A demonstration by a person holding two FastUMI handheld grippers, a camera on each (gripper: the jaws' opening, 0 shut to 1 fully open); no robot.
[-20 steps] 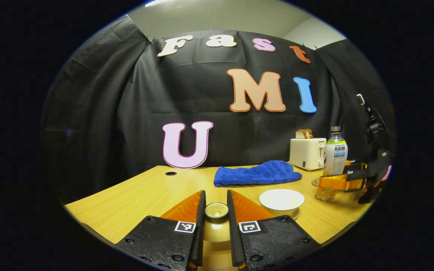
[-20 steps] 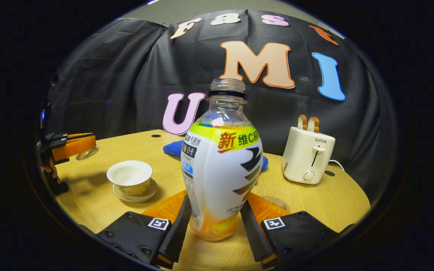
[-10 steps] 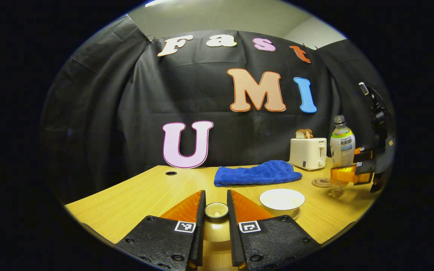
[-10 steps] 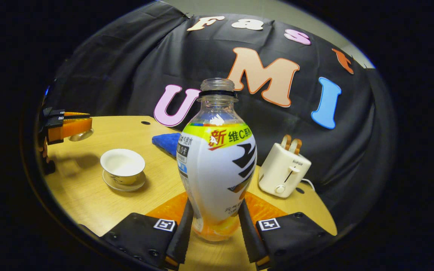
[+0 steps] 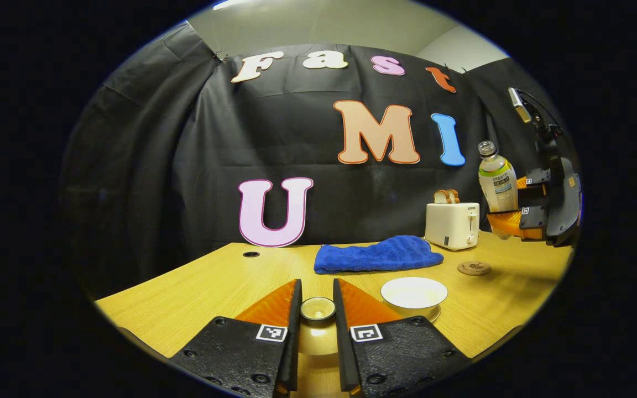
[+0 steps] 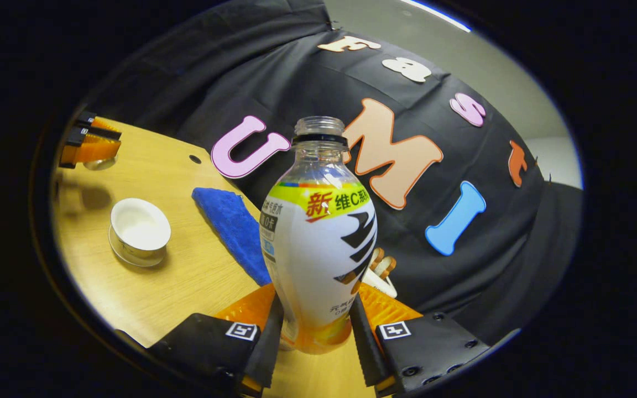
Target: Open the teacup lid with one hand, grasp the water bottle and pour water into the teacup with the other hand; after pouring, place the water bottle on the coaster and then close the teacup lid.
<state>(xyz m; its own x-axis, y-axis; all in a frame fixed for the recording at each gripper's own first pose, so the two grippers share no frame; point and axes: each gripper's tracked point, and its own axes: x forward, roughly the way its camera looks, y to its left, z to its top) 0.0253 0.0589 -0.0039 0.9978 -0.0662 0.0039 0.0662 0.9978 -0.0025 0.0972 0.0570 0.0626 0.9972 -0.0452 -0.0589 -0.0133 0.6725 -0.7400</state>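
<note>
Black cloth wall (image 5: 186, 166) behind wooden table (image 5: 213, 287); pale ceiling (image 5: 318, 25).

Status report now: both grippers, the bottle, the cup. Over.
Left gripper shut on lid, off the cup. Right gripper shut on bottle, uncapped, lifted, tilting. Cup open on saucer; path clear, coaster bare.

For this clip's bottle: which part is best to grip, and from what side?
Grip the bottle at its narrowed lower body, coming in level from the side. The waist there fits between the fingers, and it leaves the open neck free to tip toward the teacup. The right gripper grips it there.
</note>
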